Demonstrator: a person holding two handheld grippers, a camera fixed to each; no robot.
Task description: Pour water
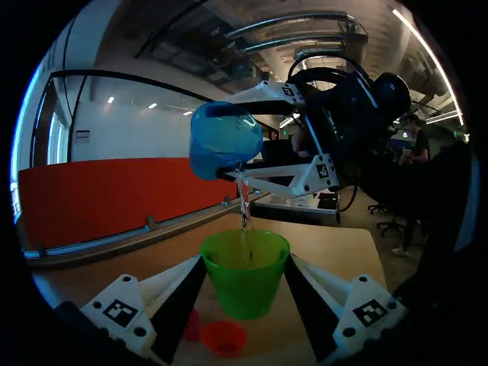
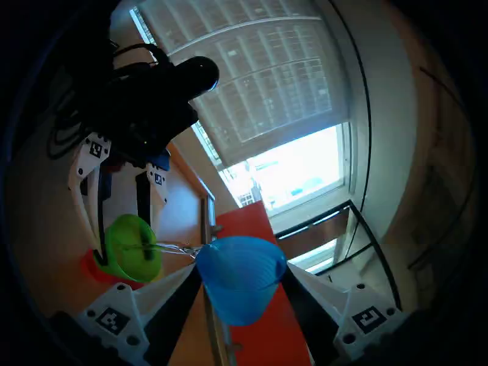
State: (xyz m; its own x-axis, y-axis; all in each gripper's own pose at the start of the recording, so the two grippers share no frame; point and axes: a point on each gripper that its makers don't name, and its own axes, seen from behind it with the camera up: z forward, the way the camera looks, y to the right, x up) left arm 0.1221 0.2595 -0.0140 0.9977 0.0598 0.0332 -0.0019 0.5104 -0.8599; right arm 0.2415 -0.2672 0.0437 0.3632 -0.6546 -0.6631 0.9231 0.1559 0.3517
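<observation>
My left gripper (image 1: 245, 282) is shut on a green cup (image 1: 245, 277), held upright above the wooden table (image 1: 341, 247). Above it hangs a blue cup (image 1: 218, 146), tipped on its side in my right gripper (image 1: 241, 143). A thin stream of water (image 1: 244, 210) runs from its rim into the green cup. In the right gripper view the blue cup (image 2: 241, 277) sits between my right gripper's (image 2: 241, 287) fingers, which press on both its sides. The water (image 2: 174, 247) crosses to the green cup (image 2: 131, 247), which the left gripper (image 2: 125, 235) holds farther off.
Red-orange cups (image 1: 222, 337) lie on the table below the green cup. A red partition wall (image 1: 116, 198) runs along the table's far side. Office chairs (image 1: 387, 226) and a person (image 1: 418, 146) stand at the right. A bright window (image 2: 287, 171) shows in the right gripper view.
</observation>
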